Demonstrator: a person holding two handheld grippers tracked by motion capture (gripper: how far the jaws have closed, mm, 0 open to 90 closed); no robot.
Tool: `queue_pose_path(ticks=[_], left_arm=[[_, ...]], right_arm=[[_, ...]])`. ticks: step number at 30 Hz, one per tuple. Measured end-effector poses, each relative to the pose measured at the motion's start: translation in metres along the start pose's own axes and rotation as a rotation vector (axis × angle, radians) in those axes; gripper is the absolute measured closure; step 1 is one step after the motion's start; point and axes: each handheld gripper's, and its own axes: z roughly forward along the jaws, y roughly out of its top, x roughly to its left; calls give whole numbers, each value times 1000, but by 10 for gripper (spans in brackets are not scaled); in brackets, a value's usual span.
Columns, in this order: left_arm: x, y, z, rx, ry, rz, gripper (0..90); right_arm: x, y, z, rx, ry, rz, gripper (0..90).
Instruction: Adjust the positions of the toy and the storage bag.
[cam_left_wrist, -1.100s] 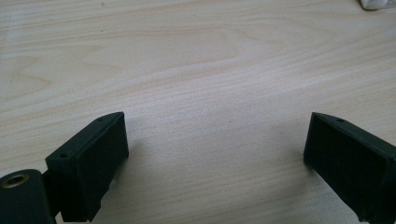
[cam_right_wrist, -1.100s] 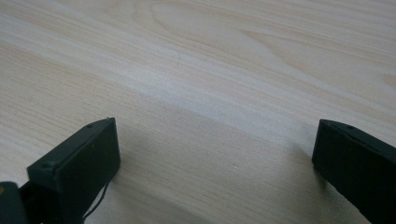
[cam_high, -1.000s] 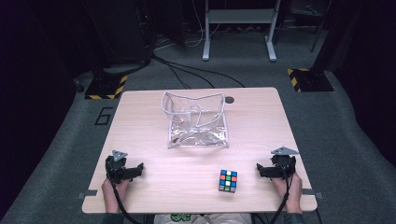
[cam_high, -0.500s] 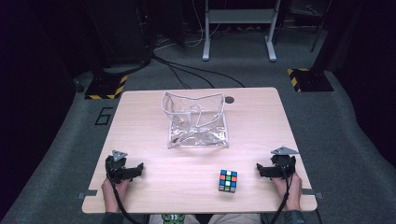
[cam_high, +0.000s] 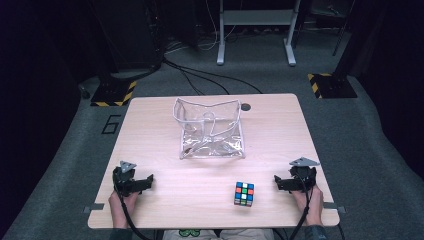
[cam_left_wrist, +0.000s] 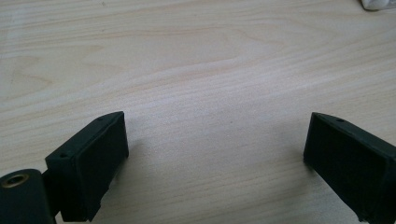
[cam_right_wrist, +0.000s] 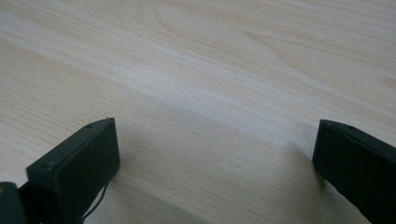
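Observation:
A clear plastic zip pouch (cam_high: 210, 129) lies open near the middle of the wooden table (cam_high: 280, 125). A colourful puzzle cube (cam_high: 244, 193) sits near the front edge, right of centre. My left gripper (cam_high: 142, 182) rests on the table at the front left, held by a hand, open with bare wood between its jaws (cam_left_wrist: 215, 140). At the front right my right gripper (cam_high: 280, 182) also rests on the table, open and holding nothing (cam_right_wrist: 215, 144), a little to the right of the cube.
A corner of the pouch (cam_left_wrist: 378, 4) shows at the top right of the left gripper view. A round cable hole (cam_high: 245, 106) is in the table behind the pouch. Beyond the table lie grey carpet, cables and a metal stand (cam_high: 255, 30).

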Motion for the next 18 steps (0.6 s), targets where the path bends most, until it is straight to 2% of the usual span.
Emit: queue_pose_path(ticks=[2,7,9,12,18], left_arm=[[0,0,0,0,-1,-1,63],[0,0,0,2,-1,-1,63],[0,0,0,1,-1,0,63],[0,0,0,0,-1,0,63],[0,0,0,1,-3,2,64]], right_arm=[[0,0,0,6,5,13,0],[0,2,1,16,13,7,0],[1,4,-1,3,-3,-1,0],[1,4,-4,-18,27,31,0],[10,5,-15,-39,40,21,0]])
